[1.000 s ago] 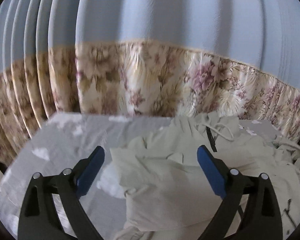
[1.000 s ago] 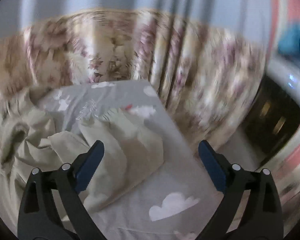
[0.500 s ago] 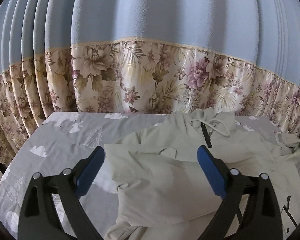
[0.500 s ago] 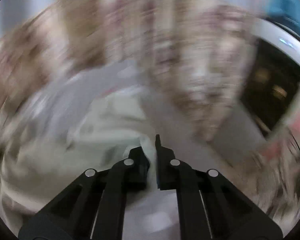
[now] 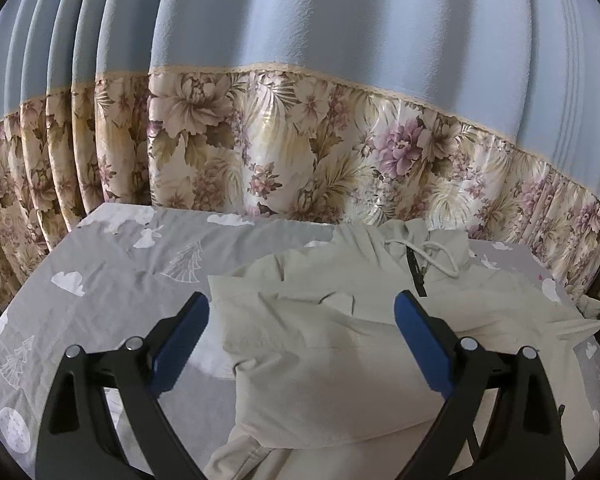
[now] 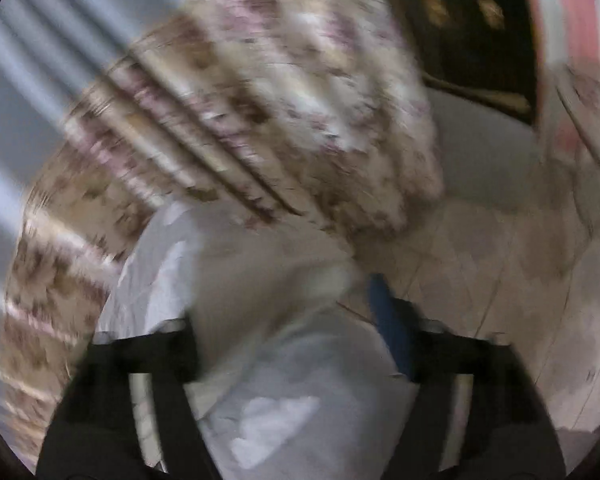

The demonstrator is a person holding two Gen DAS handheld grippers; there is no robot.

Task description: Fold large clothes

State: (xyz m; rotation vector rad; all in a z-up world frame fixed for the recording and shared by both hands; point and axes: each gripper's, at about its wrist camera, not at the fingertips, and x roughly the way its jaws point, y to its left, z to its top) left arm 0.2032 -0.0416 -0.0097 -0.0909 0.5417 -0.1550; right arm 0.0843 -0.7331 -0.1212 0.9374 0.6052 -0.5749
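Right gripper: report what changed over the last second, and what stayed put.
The right gripper clamped shut half a second ago and has just been opening; blur hides whether cloth remains between its jaws. Its view has rolled and swung toward the floor. The left gripper stays open above the beige jacket.

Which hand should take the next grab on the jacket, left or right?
Left, I'd say. The left tongs hang open and steady right over the pale jacket, its folded edge between the fingers. The right tongs, jaws just opening, show in a blurred view at the sheet's corner.
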